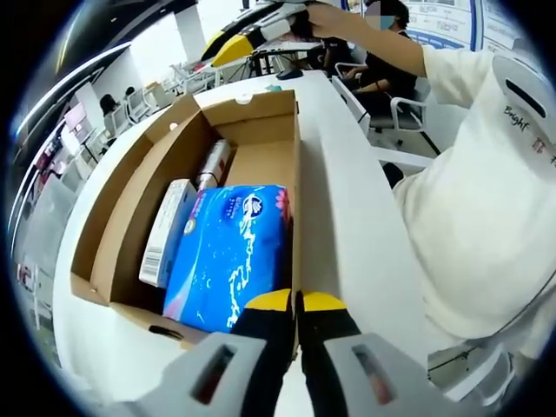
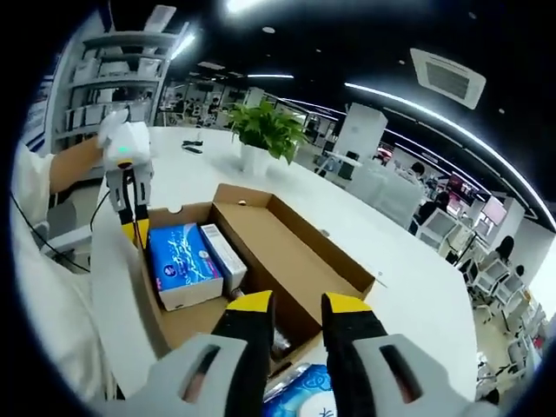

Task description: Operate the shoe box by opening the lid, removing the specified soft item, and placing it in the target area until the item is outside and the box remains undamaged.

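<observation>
My left gripper (image 1: 297,304), pressed together, steadies the open brown cardboard shoe box's (image 1: 261,109) wall while my spread right gripper (image 2: 297,306) hovers toward the soft blue tissue pack (image 2: 178,261).

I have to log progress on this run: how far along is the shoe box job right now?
The lid is already open: the shoe box stands open on the white table. The blue soft pack is not out yet; it lies inside beside a white carton. In hand: the left gripper, jaws together, sits at the box wall next to the pack. The right gripper hovers open above the box. Left: lifting the pack and setting it down outside.
</observation>
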The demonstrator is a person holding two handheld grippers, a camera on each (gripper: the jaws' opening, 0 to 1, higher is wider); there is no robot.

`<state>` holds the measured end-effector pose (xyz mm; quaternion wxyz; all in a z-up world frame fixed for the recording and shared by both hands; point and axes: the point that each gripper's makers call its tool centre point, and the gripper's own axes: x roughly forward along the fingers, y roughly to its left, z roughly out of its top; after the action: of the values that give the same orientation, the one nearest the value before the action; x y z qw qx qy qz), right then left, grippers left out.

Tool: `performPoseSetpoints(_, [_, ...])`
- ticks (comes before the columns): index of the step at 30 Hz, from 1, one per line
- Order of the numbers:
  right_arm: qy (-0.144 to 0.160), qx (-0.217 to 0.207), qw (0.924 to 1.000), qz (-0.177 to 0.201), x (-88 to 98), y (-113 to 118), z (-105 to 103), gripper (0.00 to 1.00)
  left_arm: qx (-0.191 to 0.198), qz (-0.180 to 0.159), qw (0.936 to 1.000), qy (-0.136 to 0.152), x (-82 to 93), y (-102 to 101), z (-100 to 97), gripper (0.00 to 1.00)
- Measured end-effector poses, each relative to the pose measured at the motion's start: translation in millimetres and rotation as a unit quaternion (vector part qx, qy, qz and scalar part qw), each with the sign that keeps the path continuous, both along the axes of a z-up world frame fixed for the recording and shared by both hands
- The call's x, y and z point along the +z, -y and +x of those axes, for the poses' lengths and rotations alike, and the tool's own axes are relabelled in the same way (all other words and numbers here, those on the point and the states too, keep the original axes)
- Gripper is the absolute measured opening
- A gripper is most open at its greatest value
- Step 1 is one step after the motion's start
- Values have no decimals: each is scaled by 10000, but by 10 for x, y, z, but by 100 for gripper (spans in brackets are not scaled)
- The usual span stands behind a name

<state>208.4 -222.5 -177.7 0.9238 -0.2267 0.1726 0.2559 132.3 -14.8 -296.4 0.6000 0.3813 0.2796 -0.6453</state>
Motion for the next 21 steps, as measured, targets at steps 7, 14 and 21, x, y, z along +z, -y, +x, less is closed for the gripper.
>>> performPoseSetpoints(7, [251, 63, 9984, -505, -33, -57, 3, 24, -3, 6, 10000, -17, 0, 7, 3, 1])
performPoseSetpoints(14, [-180, 311, 9993, -110, -128, -150, 18, 24, 16, -3, 10000, 16, -1, 12, 8, 1])
performPoseSetpoints(21, [-138, 465, 9898, -1336, -420, -141, 79, 22, 16, 5, 10000, 6, -6, 2, 113, 1])
